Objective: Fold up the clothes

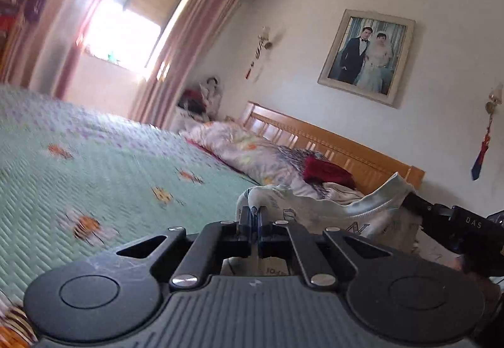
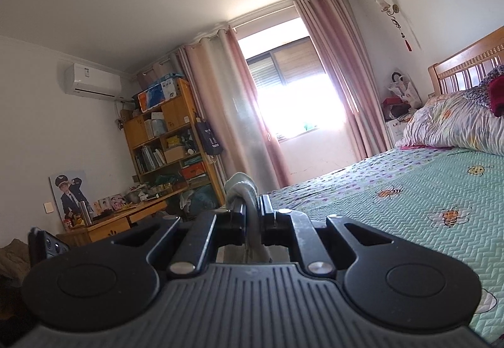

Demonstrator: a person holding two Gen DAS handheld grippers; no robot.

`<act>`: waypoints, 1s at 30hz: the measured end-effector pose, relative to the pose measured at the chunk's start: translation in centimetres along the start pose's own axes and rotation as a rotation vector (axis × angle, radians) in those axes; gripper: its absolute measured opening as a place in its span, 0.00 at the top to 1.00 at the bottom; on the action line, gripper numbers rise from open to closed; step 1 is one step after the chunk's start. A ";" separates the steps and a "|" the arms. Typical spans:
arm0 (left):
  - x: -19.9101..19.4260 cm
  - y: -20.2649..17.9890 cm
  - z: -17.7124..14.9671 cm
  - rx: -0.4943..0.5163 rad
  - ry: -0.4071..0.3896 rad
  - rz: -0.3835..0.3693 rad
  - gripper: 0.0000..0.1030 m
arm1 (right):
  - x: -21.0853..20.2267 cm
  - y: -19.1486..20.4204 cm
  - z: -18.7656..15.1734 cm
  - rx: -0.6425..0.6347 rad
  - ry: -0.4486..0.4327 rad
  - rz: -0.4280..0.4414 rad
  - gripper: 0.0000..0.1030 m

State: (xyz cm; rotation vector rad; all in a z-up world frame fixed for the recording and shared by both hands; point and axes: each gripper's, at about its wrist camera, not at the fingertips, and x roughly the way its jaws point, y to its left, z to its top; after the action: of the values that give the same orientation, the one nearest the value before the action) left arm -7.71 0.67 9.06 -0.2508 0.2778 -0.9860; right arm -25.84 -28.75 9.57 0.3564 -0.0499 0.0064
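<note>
Left wrist view: the left gripper [image 1: 253, 214] is seen clamped tight on a bunched edge of the pale printed garment [image 1: 315, 209], held up above the green bedspread [image 1: 94, 159]. From that pinch the cloth is stretched away to the right, where its other end is gripped by the right gripper [image 1: 412, 201], entering from the frame's right edge. So the garment's long axis is drawn between the two grippers, sagging in the middle, with the rest hanging below. Neither hand can be called nearer; each has an end. The headboard [image 1: 330, 143] and quilt [image 1: 252, 152] lie well behind.

Right wrist view: the right gripper [image 2: 252, 206] is nearly closed on a thick grey-white fold of the garment [image 2: 242, 187], which is bunched above the jaws and trails down between them. The stretched span and the left gripper are not shown here; only this view shows the bookshelf [image 2: 170, 133] and window side. The bedspread [image 2: 409, 190] lies to the right, presumably where the garment is to be laid.
</note>
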 end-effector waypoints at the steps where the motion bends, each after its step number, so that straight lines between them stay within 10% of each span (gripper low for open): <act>1: -0.6 -0.5 0.7 0.036 -0.021 0.028 0.98 | 0.4 0.3 0.0 -0.003 0.002 0.003 0.89; 8: -4.7 -2.7 6.6 0.148 -0.146 0.128 0.98 | 3.3 3.7 1.9 -0.074 -0.001 0.037 0.91; 20: -10.8 -14.1 23.4 0.549 -0.393 0.231 0.97 | 2.8 13.7 17.6 -0.417 -0.363 0.182 0.92; 30: -4.1 -5.6 13.6 0.324 -0.133 0.328 0.97 | 9.3 9.1 10.7 -0.291 -0.101 0.147 0.92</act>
State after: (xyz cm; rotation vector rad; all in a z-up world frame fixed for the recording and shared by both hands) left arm -9.62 2.24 24.12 0.0260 0.0319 -0.6725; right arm -17.16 -24.04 23.26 0.0609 -0.1752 0.1257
